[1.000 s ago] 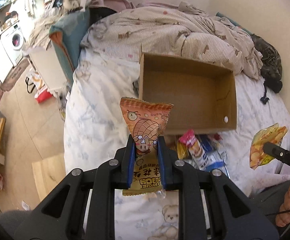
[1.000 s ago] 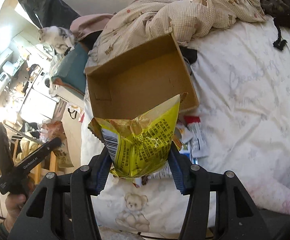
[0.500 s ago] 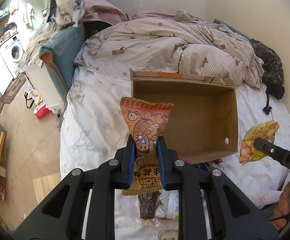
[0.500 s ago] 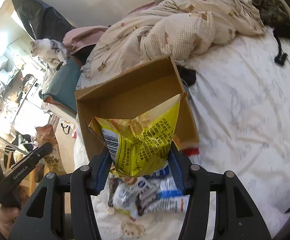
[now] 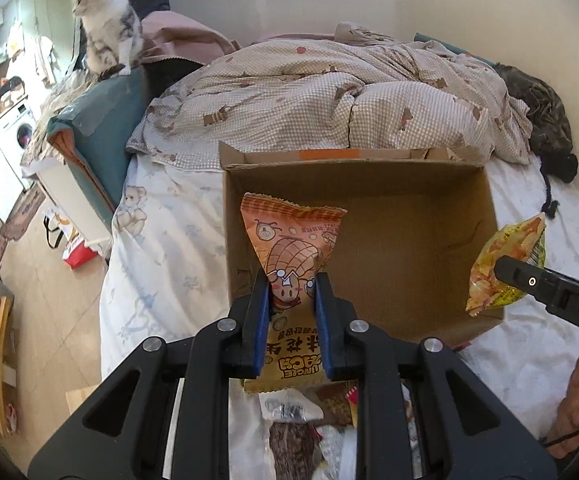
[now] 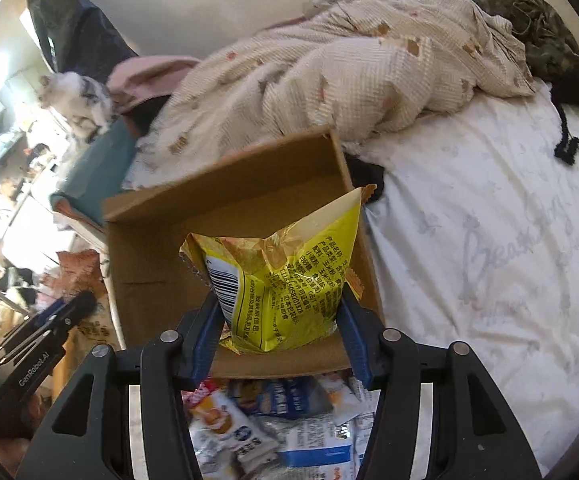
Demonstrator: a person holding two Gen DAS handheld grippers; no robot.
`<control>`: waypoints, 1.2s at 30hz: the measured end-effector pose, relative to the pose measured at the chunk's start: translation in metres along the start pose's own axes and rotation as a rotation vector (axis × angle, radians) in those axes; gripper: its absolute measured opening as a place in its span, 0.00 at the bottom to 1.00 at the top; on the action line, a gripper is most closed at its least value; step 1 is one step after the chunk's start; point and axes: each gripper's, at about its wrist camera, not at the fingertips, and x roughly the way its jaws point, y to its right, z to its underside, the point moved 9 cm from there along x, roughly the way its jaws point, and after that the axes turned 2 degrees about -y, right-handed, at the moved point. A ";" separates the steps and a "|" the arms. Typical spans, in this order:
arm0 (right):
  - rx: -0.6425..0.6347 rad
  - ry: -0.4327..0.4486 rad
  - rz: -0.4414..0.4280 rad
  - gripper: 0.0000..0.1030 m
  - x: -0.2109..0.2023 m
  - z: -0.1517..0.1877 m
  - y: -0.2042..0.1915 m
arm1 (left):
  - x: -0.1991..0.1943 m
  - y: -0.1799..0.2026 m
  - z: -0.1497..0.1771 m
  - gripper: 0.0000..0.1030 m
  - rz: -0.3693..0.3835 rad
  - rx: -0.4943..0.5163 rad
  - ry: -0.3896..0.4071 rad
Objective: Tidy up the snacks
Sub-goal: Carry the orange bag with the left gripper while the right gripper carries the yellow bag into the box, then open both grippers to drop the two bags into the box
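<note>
1. While both grippers hang over the bed, the count reads: two held snack packets, one cardboard box, one loose pile of snack packets, one cat.
2. Left gripper: jaws clamped on the orange peanut packet. Its long axis runs 6 to 12 o'clock in the left wrist view, the crimped top at 12, over the box's near-left part.
3. Right gripper: jaws pressed on the yellow chip bag, whose long axis stands roughly upright, tilted toward 1 o'clock, barcode face toward the camera. The bag sits over the box's near wall.
4. Seen from the left wrist, the yellow bag shows at 3 o'clock, at the box's right wall.
5. Box: open side up on the white bedsheet, the checked quilt bunched at 12 o'clock behind it. The pile lies at 6 o'clock, just before the near wall.
6. Change since one second ago: the box fills more of both views and both packets now overlap its interior; the pile has slid toward the bottom edge; both grips are unchanged.
</note>
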 end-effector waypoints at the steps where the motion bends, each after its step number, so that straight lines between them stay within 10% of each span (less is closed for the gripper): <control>1: -0.014 -0.007 0.006 0.56 0.004 0.001 -0.001 | 0.003 0.000 0.000 0.17 0.001 0.001 -0.001; 30: 0.003 -0.140 -0.001 0.58 0.040 0.017 0.000 | 0.016 0.007 -0.003 0.19 0.108 -0.039 -0.001; 36: 0.036 -0.100 -0.027 0.89 0.035 0.009 0.000 | 0.011 0.009 -0.001 0.62 0.101 -0.031 0.011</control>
